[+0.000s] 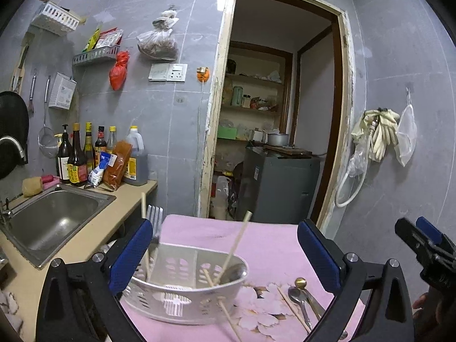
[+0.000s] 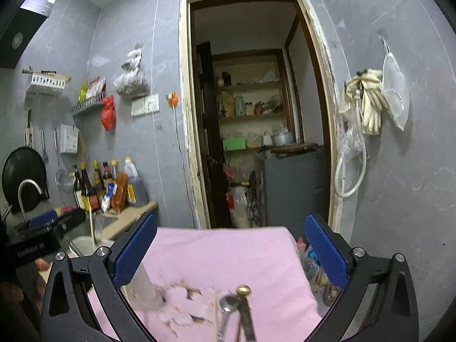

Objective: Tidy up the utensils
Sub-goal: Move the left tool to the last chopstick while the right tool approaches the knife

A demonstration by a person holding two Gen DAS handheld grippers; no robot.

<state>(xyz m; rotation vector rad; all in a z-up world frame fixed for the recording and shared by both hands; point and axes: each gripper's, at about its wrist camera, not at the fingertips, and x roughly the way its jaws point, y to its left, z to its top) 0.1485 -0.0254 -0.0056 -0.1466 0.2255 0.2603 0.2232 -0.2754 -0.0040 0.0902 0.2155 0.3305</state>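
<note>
Utensils and their basket on the pink floral cloth (image 1: 265, 245), seen from both of my wrist cameras. My left gripper (image 1: 225, 259) stands wide, its blue pads (image 1: 131, 256) well apart and holding nothing; the white slotted basket (image 1: 182, 293) lies between them, nearer the left pad. Inside the basket: a fork (image 1: 155, 216) upright at the far left with its tines up, one chopstick (image 1: 144, 208) beside it, a second chopstick (image 1: 236, 245) leaning to the right above the rim, and a metal spoon (image 1: 235, 273) against the right end wall. A third chopstick (image 1: 228, 316) lies on the cloth at the basket's near side; whether it touches the wall I cannot tell.

On the cloth to the right of the basket lie a loose chopstick (image 1: 293, 310), a silver spoon (image 1: 297, 299) and a gold-ended utensil (image 1: 306, 293), side by side and just beside one another. My right gripper (image 2: 230, 253) is also wide and holds nothing; in its view the silver spoon (image 2: 228, 307) and the gold-ended utensil (image 2: 243, 293) lie near, between the pads, blurred. The basket's right end (image 2: 142, 287) shows blurred by the left pad.

Left of the cloth: a beige counter (image 1: 94, 228) with a steel sink (image 1: 54, 216) and a row of sauce bottles (image 1: 82, 156) at its far end. Far centre: an open doorway (image 1: 282, 108) onto shelves.
</note>
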